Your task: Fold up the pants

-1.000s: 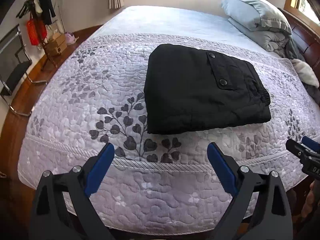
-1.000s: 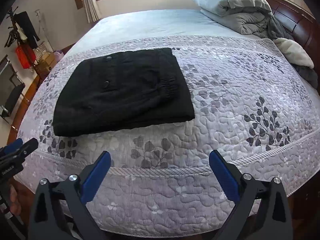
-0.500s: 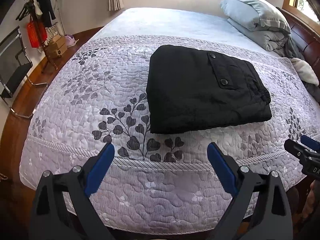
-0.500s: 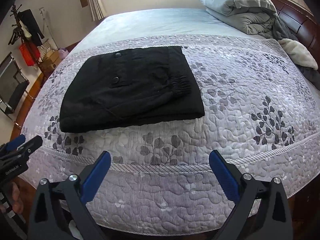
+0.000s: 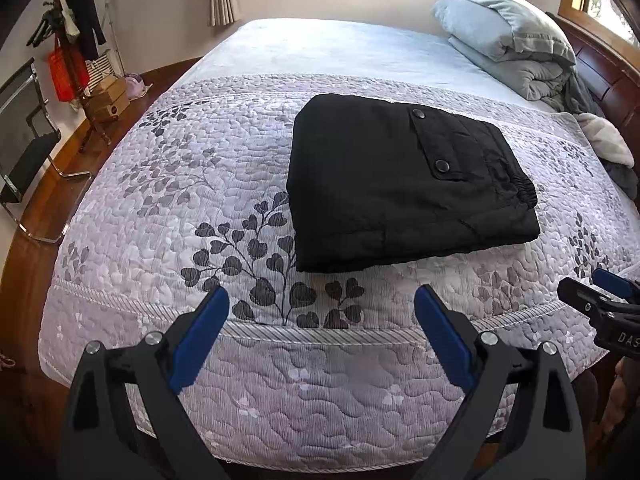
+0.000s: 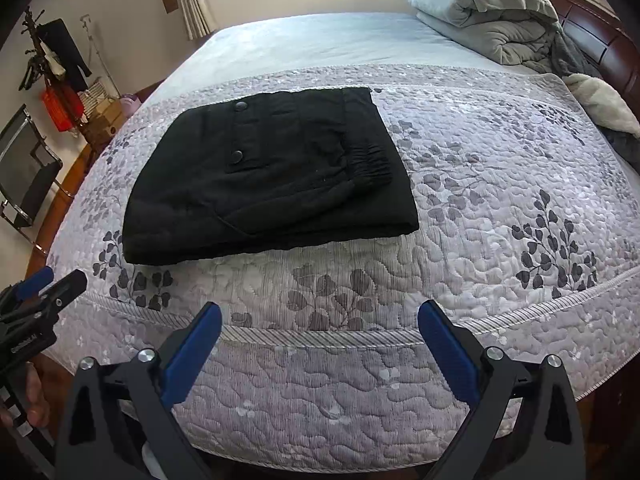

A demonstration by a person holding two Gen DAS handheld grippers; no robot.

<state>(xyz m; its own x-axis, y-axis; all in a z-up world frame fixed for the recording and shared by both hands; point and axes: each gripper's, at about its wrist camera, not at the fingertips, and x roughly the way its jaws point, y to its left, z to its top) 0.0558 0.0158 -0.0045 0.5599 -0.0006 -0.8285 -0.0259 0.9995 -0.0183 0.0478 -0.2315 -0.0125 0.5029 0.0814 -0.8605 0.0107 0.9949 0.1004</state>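
1. A pair of black pants (image 5: 404,188) is seen lying on a bed (image 5: 340,48), on a grey quilted bedspread (image 5: 168,184) printed with dark leaf sprays. The pants are folded into a thick, neat rectangle of several layers.

2. In the left wrist view, the left tongs (image 5: 322,320) are held wide, with nothing between the blue pads. The pants lie ahead of them and a little to the right, well apart, with bare bedspread between.

3. In the right wrist view, the right tongs (image 6: 320,326) are likewise spread wide and empty. The pants (image 6: 268,176) lie ahead and to the left of them, also well apart.

4. On the top layer a pocket flap with two round snaps (image 5: 442,165) can be made out, and a gathered elastic waistband (image 6: 376,162) is turned toward the side of the right tongs.

5. The edges of the bundle are lined up fairly evenly; no leg or loose end is seen hanging out.

6. Judged from this, the folding appears finished or nearly so. At most a final smoothing or squaring of the stack might be left; nothing further is clearly called for.

7. Beyond the pants, a pile of grey bedding (image 5: 512,36) is seen at the head of the bed, far ahead and to the right of both tongs.
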